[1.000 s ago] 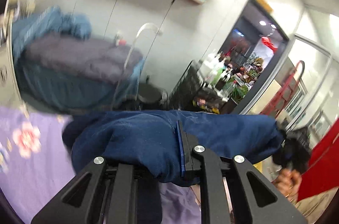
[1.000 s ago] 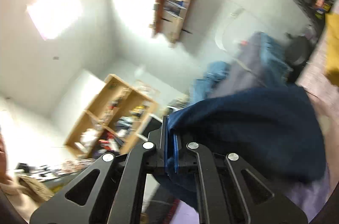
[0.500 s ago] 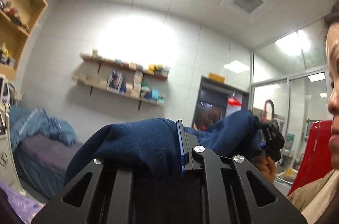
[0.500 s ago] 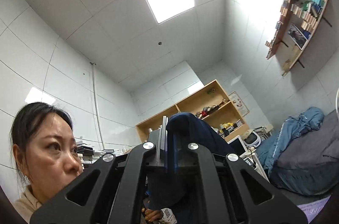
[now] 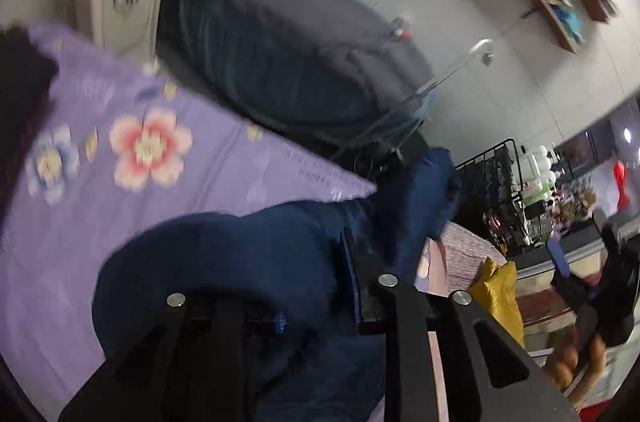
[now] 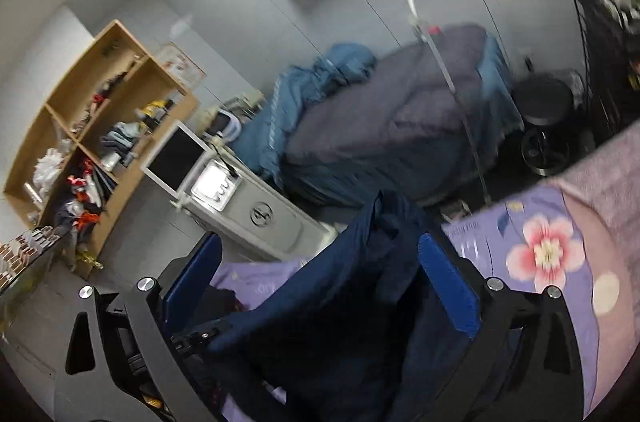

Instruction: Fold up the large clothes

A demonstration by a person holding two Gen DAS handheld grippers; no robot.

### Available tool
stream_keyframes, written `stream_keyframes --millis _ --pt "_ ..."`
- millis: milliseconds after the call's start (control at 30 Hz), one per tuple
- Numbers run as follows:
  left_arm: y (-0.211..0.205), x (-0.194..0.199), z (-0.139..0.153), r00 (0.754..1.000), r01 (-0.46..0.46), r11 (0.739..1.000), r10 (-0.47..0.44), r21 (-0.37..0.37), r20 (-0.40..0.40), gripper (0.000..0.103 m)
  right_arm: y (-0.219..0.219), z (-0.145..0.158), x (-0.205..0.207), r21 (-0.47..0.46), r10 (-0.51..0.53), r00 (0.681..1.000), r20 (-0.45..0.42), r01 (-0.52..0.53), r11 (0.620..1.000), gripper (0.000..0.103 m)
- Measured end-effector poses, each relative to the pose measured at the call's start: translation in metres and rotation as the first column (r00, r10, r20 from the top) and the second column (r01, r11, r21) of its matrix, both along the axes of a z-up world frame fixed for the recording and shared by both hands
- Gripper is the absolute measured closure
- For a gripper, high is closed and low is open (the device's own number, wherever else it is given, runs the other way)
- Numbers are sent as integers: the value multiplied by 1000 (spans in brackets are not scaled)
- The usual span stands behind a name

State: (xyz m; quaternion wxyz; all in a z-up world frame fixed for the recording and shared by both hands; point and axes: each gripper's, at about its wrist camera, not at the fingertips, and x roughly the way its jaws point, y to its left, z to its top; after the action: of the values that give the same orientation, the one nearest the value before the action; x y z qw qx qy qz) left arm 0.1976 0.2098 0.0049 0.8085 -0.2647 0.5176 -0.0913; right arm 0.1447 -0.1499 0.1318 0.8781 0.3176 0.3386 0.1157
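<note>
Our left gripper (image 5: 348, 262) clamps the navy garment (image 5: 248, 262) above the floral purple sheet (image 5: 120, 150); our right gripper (image 6: 320, 262), jaws spread, seemingly just cradles it.

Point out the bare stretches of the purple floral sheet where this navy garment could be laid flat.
Free: the purple floral sheet left of the navy garment, around the pink flower print. Crowded: the right side, with a mustard-yellow cloth and pinkish-grey knit blanket; a dark item fills the far-left corner.

Bare purple floral sheet (image 5: 120, 206) left of navy garment (image 5: 248, 254); yellow cloth (image 5: 498, 286) blocks right
</note>
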Motion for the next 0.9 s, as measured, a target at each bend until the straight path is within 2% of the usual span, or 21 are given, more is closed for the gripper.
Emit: stream_keyframes --millis 33,67,100,167,200,267,367,467,600,800,900 --pt "10 -2 -38 997 -39 999 38 -8 -67 79 5 -26 -5 -15 11 997 -74 -12 1000 5" --pt "17 -5 -58 993 -69 997 71 25 -95 76 12 -38 -17 -25 28 992 -121 -32 999 5" --pt "24 -11 -79 990 -82 994 89 67 -111 64 19 -61 -31 -33 53 984 -171 -59 998 5" --pt "40 -20 -103 984 -99 991 112 93 -136 49 29 -100 -63 -75 85 962 -259 -108 991 5" --pt "51 -29 -110 982 -123 988 136 98 -135 48 32 -115 -78 -96 92 950 -298 -125 987 5" --pt "73 -48 -108 977 -154 979 171 132 -129 43 41 -144 -96 -126 113 919 -378 -172 977 5" --pt "100 -63 -98 968 -210 951 235 227 -89 28 50 -162 -125 -172 115 892 -438 -208 963 5" --pt "117 -85 -93 962 -231 930 262 286 -74 24 63 -179 -144 -220 122 866 -485 -255 941 5" --pt "115 -108 -103 959 -214 939 254 268 -126 23 77 -214 -149 -177 158 830 -534 -293 940 5" --pt "68 -140 -131 966 -109 968 156 225 -206 19 94 -215 -153 -191 182 823 -539 -330 925 5" --pt "40 -147 -130 977 -61 968 109 245 -184 18 100 -211 -152 -194 192 817 -544 -345 918 5"
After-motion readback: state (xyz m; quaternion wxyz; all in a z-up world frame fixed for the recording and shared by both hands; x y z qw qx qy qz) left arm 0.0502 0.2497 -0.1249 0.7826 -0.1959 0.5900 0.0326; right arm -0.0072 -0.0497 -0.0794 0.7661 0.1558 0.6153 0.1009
